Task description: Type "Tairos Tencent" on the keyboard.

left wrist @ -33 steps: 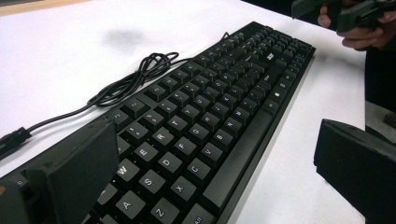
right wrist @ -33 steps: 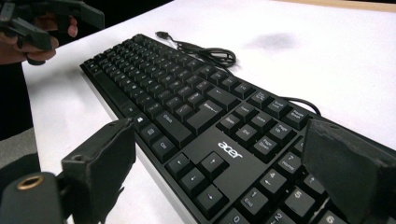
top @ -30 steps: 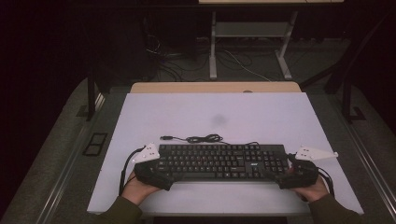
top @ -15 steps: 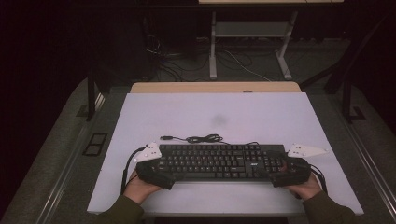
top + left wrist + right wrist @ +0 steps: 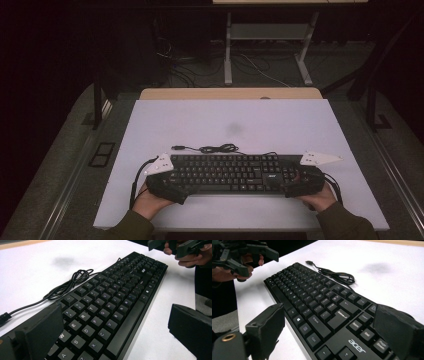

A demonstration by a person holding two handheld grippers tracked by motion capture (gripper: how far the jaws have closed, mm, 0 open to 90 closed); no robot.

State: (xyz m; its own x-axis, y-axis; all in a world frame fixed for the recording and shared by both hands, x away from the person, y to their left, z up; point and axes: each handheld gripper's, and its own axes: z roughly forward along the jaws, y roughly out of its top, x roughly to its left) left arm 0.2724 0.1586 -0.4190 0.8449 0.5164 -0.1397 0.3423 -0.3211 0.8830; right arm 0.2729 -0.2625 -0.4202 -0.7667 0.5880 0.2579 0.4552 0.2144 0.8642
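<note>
So I've got my left gripper (image 5: 172, 186) and right gripper (image 5: 298, 184) at either end of the black keyboard (image 5: 232, 172), jaws spread wide straddling its ends (not clamped), near the front edge of the white table (image 5: 280, 125), cable (image 5: 215, 148) coiled behind it.

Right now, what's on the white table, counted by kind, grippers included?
Black keyboard: 1
Black USB cable, bundled behind the keyboard: 1
Handheld grippers: 2, the left gripper and the right gripper, jaws open at either end of the keyboard
Total: 4
</note>
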